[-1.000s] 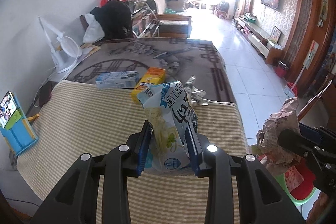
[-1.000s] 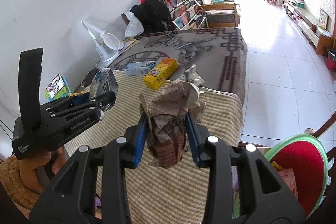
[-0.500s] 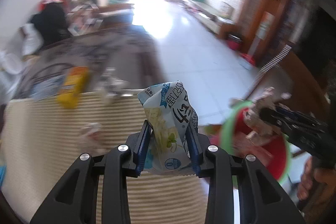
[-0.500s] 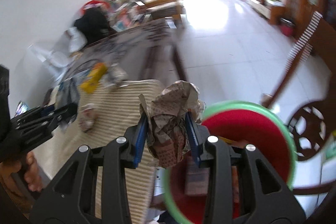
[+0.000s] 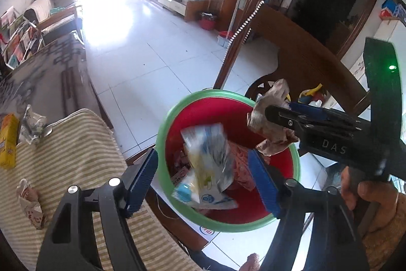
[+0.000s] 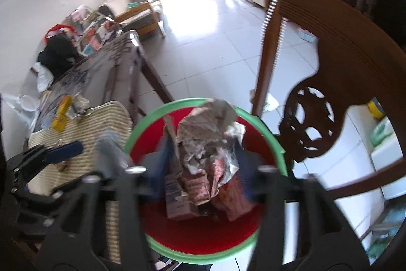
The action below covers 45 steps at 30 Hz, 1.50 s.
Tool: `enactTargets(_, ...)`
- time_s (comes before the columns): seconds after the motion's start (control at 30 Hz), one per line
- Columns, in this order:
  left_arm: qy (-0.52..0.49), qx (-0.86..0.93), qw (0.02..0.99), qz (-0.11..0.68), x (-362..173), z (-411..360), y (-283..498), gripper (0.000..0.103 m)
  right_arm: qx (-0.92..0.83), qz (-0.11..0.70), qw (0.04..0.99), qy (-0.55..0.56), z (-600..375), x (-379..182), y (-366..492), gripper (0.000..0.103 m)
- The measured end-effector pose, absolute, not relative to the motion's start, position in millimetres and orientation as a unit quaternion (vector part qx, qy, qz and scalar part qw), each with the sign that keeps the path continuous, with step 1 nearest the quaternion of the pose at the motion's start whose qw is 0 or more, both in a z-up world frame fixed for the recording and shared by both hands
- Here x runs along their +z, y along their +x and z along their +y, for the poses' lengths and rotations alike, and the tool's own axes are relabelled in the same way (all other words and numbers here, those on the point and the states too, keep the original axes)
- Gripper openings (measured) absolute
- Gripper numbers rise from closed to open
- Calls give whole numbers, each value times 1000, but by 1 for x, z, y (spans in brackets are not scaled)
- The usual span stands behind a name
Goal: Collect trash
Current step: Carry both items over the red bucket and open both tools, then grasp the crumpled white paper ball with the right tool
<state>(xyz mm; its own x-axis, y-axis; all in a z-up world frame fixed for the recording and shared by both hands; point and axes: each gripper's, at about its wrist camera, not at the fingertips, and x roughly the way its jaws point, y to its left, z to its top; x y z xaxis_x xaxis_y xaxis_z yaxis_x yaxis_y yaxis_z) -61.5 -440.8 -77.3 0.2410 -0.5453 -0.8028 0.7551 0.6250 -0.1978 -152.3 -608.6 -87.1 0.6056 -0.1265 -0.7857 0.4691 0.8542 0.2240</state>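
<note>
- Left tongs (image 5: 203, 169) are opening over the red bin (image 5: 162, 133); the snack wrapper (image 5: 205, 164) is between the pads, touching neither.
- Right tongs (image 6: 200, 174) are opening; the crumpled paper (image 6: 210, 133) sits blurred between them, over the bin.
- More trash lies on the striped surface (image 5: 76, 144).

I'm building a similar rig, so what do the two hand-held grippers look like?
Both are matte black plastic frames with silver screw heads and blue ribbed finger pads. The left hand-held gripper shows this close up. The right hand-held gripper bears white letters "DAS" and a tall black upright with a green light.
</note>
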Motion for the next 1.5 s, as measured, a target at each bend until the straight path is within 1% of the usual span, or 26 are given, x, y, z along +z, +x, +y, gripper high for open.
enactTargets(0.13, 101, -372, 805, 450, -75, -401, -46, 70, -161, 406, 876, 206, -599, -84, -142, 67)
enactTargets(0.27, 70, -289, 843, 447, -73, -330, -20, 70, -119, 404, 887, 190, -567, -78, -113, 67)
enactTargets(0.5, 9, -133, 879, 458, -82, -190, 15, 70, -8, 425, 890, 163, -464, -81, -46, 67)
enactTargets(0.53, 5, -122, 879, 460, -84, -176, 18, 70, 7, 430, 888, 160, -448, -83, -38, 69)
enactTargets(0.6, 0, -95, 880, 465, -90, -141, 25, 70, 38, 444, 881, 155, -411, -91, -20, 73)
enactTargets(0.73, -19, -61, 879, 473, -99, -82, 36, 70, 88, 479, 863, 136, -340, -112, 21, 78)
enactTargets(0.87, -21, -53, 874, 482, -111, -37, 56, 70, 97, 513, 842, 134, -289, -140, 56, 79)
enactTargets(0.97, -17, -56, 874, 482, -115, -20, 68, 70, 88, 537, 829, 129, -266, -162, 73, 79)
enactTargets(1.0, -11, -62, 874, 482, -116, -14, 76, 70, 86, 540, 827, 129, -262, -165, 75, 71)
enactTargets(1.03, -2, -69, 874, 482, -118, -9, 84, 70, 87, 545, 824, 129, -256, -169, 77, 54)
enactTargets(1.07, 11, -79, 874, 480, -118, -5, 94, 70, 87, 547, 823, 128, -251, -171, 78, 46)
enactTargets(1.1, 23, -89, 873, 479, -118, -6, 103, 73, 87, 547, 823, 126, -247, -171, 77, 39)
enactTargets(1.17, 58, -113, 873, 471, -117, -5, 125, 77, 86, 546, 824, 123, -242, -168, 76, 37)
enactTargets(1.23, 115, -155, 871, 452, -116, -13, 157, 80, 85, 544, 825, 123, -236, -164, 73, 37)
enactTargets(1.3, 168, -188, 864, 436, -116, -24, 185, 81, 79, 543, 825, 134, -233, -162, 69, 37)
enactTargets(1.37, 220, -220, 850, 425, -120, -38, 214, 85, 76, 544, 823, 143, -230, -162, 69, 37)
enactTargets(1.47, 296, -248, 823, 416, -133, -61, 255, 86, 83, 552, 816, 150, -222, -163, 68, 38)
enactTargets(1.5, 317, -256, 812, 418, -139, -68, 270, 86, 79, 552, 817, 148, -220, -163, 68, 40)
